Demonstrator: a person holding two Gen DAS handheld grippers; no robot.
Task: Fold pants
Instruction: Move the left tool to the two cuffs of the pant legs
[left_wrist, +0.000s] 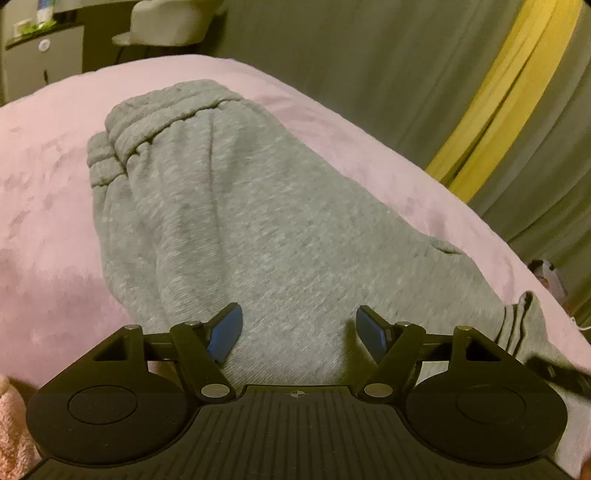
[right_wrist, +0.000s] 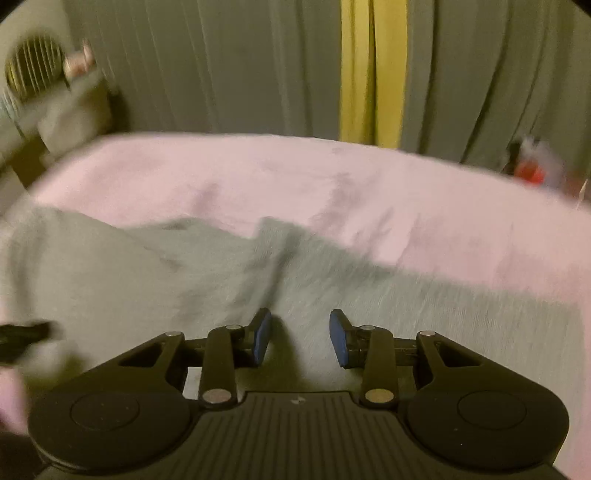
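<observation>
Grey sweatpants (left_wrist: 240, 206) lie folded lengthwise on a pink blanket (left_wrist: 48, 184). Their ribbed waistband (left_wrist: 155, 122) is at the far end, and a striped cuff (left_wrist: 517, 325) shows at the right. My left gripper (left_wrist: 299, 314) hovers over the middle of the cloth, open, with nothing between its blue pads. In the blurred right wrist view my right gripper (right_wrist: 300, 317) is above the same pants (right_wrist: 147, 280). Its pads stand apart with only flat cloth beneath them. A crease in the cloth runs up from beside its left finger (right_wrist: 260, 336).
Grey curtains with a yellow stripe (left_wrist: 498, 110) hang behind the bed. A pale chair (left_wrist: 166, 22) and a cabinet (left_wrist: 44, 62) stand at the far left. A round fan (right_wrist: 35, 68) and a red object (right_wrist: 532, 170) flank the blanket (right_wrist: 332, 184). A blurred black shape (right_wrist: 22, 336) is at the left edge.
</observation>
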